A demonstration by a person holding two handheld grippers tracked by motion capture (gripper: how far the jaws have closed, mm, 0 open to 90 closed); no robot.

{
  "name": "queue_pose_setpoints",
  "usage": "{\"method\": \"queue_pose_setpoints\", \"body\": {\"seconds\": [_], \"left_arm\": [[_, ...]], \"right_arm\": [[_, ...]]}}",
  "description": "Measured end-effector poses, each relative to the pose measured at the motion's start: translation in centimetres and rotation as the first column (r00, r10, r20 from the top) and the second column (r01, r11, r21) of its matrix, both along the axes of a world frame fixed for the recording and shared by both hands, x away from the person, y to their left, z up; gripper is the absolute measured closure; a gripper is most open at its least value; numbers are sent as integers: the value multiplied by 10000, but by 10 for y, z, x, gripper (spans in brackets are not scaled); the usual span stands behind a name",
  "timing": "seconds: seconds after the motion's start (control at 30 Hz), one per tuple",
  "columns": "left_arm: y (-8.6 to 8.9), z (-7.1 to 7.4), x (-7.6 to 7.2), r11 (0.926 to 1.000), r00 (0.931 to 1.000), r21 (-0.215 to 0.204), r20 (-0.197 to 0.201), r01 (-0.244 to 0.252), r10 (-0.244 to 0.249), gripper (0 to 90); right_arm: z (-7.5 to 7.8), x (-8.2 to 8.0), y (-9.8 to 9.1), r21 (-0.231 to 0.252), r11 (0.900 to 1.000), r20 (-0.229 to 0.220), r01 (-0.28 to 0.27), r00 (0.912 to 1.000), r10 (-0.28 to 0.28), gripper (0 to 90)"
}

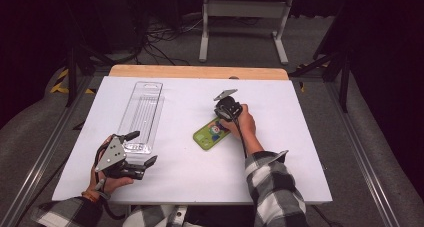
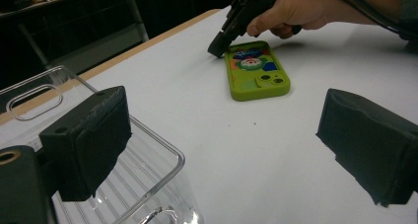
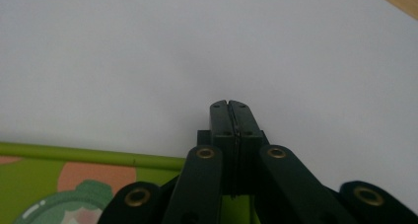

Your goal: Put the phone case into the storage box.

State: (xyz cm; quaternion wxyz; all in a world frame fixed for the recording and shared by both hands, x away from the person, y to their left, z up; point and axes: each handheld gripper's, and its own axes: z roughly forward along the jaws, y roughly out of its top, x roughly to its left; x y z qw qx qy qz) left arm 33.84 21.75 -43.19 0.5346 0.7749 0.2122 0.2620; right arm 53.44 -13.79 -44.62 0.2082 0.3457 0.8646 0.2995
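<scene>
landmark: we take the green phone case (image 1: 212, 133) as the reference; it lies flat on the white table (image 1: 280, 162), with its picture side up.
right gripper (image 1: 223, 118): its jaws are pressed together with nothing between them, and the tip is at the far end of the case, touching it or just beside; we cannot tell which.
left gripper (image 1: 142, 148): well to the left of the case, jaws spread wide and holding nothing. one jaw is above the near end of the clear plastic tray (image 1: 141, 116), the other is above bare table.
step in hand: we judge that the closed tip is there to push or lever the far edge of the case, not to pick it.
how to do it well: we keep the tip low against the rim, and we push slow and straight, so the case does not turn under us.
if a lift is wanted: we open the jaws first and take the rim from the side; a closed tip only slides on it.
other hand: we hold the tray steady, left of the case, as the likely place to receive it.
risk: the case is light and the table is smooth, so it can slip away from the tip.
</scene>
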Motion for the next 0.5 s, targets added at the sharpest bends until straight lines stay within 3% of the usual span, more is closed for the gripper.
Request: {"method": "queue_pose_setpoints", "body": {"seconds": [0.13,0.23,0.5], "left_arm": [[1,1,-2,9999,9999,72,50,-125,125,69],[1,1,-2,9999,9999,60,33,-125,125,71],[0,0,-1,9997,9998,170,-38,-185,185,76]], "right_arm": [[0,-10,-13,4,9999,-46,162,9999,-162,900],[2,-22,-23,-432,9990,97,132,9999,-128,900],[1,-47,-44,-273,9996,-36,63,10000,-64,900]]}}
